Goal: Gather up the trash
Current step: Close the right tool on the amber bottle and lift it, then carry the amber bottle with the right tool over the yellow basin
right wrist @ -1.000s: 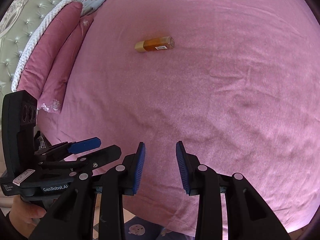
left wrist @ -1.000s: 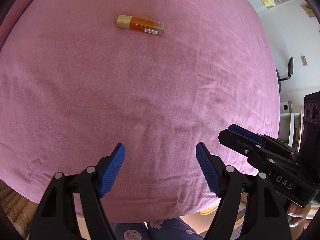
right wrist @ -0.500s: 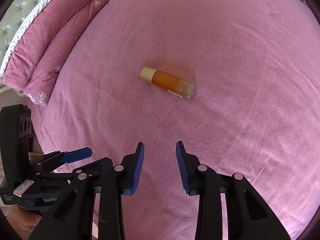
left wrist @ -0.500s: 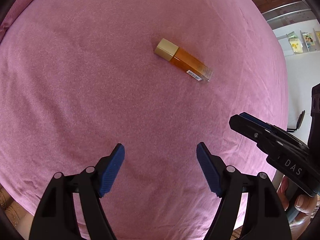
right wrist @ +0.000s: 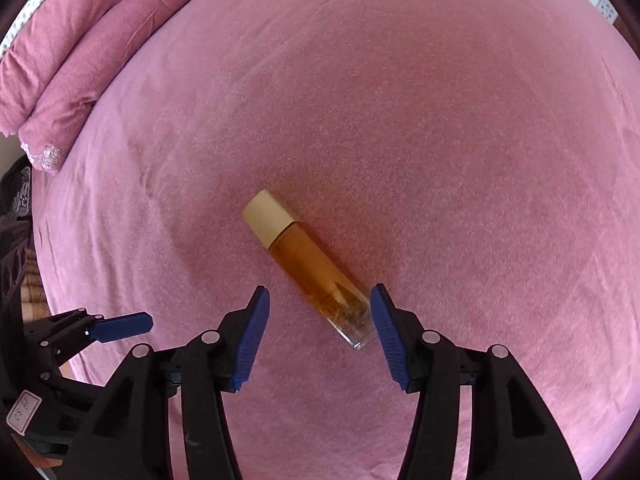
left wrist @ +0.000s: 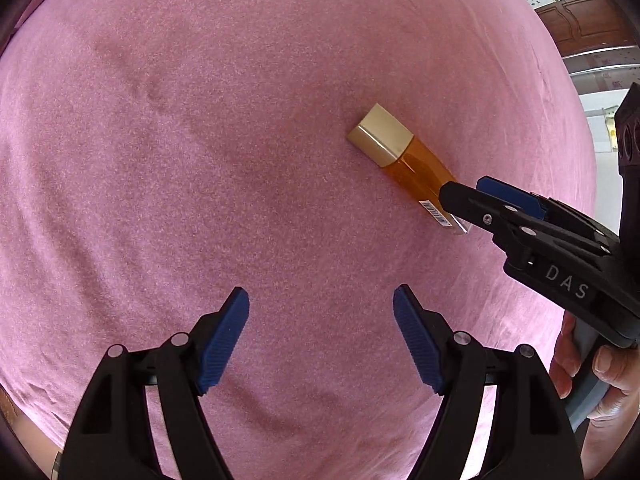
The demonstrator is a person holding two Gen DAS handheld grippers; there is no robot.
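Amber glass bottle with cream cap and barcode sticker. Plain pink bedsheet. Blue ribbed gripper pads on black arms.

A pink bedspread fills nearly everything ahead of my jaws, softly creased and evenly lit by daylight. Far left of my right jaws lie two pink pillows. Beyond my left jaws' right side stands a brown wooden cabinet.

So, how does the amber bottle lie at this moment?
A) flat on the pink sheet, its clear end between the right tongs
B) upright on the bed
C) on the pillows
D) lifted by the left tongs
A: the amber bottle lies flat on the pink sheet, its clear end between the opening right tongs, not yet pinched.
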